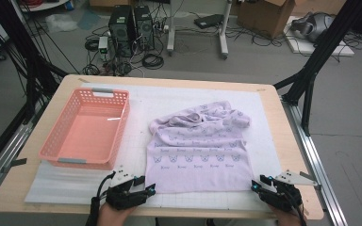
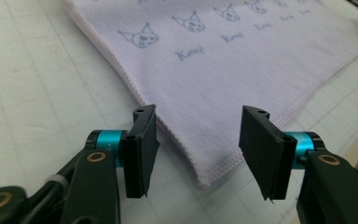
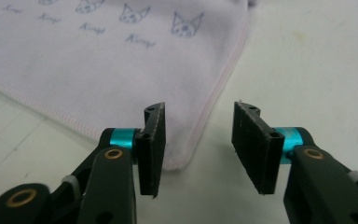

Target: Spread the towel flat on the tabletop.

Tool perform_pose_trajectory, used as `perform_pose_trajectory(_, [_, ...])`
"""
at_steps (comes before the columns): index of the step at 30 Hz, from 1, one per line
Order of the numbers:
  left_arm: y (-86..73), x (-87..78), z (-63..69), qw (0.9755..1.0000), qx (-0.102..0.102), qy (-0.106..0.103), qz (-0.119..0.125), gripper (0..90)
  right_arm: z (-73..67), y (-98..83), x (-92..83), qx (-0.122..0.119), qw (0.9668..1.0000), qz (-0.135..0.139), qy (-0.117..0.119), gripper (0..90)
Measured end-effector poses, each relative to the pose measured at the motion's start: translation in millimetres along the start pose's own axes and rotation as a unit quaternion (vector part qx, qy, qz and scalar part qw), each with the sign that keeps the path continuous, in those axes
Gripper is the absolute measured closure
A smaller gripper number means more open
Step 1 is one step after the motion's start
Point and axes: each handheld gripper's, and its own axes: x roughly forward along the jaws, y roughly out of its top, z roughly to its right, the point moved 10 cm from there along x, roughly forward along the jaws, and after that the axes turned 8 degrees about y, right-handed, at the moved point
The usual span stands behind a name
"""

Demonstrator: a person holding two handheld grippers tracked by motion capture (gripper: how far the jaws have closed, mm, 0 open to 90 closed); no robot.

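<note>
High view: left claw point(image 1: 147, 188) and right claw point(image 1: 256, 184) both stand open, empty, each just outside a near corner of the lilac towel point(image 1: 199, 153). The cloth lies forward of them, flat near, bunched at its far end. A pink basket point(image 1: 56, 141) sits left; bare desk point(image 1: 283, 132) lies right.

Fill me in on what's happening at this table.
A person is working a lilac printed towel with a pair of tongs in each hand. The left tongs and the right tongs sit at the towel's two near corners, jaws open, nothing gripped. The near half lies flat on the white mat; the far end is bunched up. A pink basket stands to the left, nothing in it.
</note>
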Motion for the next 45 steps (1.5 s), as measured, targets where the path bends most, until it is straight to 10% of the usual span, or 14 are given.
perform_pose_trajectory(4, [-3.8,-0.7,-3.9,0.9966,0.052,0.058,0.026,69.8,-2.1,-3.2,-2.2,0.001,0.9998,-0.001,-0.022,70.9])
perform_pose_trajectory(6, [-5.7,-4.8,-2.7,0.9981,0.041,0.044,0.016,86.9,-5.4,-5.0,-3.6,0.003,0.9999,-0.003,-0.016,84.1])
perform_pose_trajectory(13, [-20.7,-32.9,-4.8,0.9999,0.004,0.012,0.006,87.8,-27.4,-17.8,-23.8,-0.018,0.9997,-0.018,0.008,86.7])
perform_pose_trajectory(24, [-42.7,-60.8,14.2,0.9995,0.015,-0.028,0.001,83.0,-55.6,-52.5,-57.5,-0.018,0.9990,-0.023,0.034,86.9])
perform_pose_trajectory(27, [-32.6,-59.6,9.5,0.9995,0.006,-0.017,0.026,60.7,-55.2,-50.2,-60.0,-0.013,0.9995,-0.010,0.027,71.3])
perform_pose_trajectory(35, [-11.8,-23.2,-4.1,0.9998,0.000,0.001,0.020,49.7,-42.3,-25.7,-36.2,-0.015,0.9999,0.003,-0.008,61.9])
perform_pose_trajectory(39, [-10.7,-12.5,0.6,0.9995,0.027,0.006,0.015,53.7,-39.2,-22.4,-16.0,-0.021,0.9996,-0.016,-0.011,64.7])
perform_pose_trajectory(41, [-13.3,-13.7,-0.4,0.9975,0.057,0.033,0.024,72.2,-41.0,-21.9,-14.8,-0.015,0.9998,-0.015,-0.003,82.2])
perform_pose_trajectory(45, [-20.9,-26.4,6.1,0.9986,0.051,0.014,0.007,87.6,-43.9,-25.7,-20.8,-0.013,0.9997,-0.020,0.007,86.3])
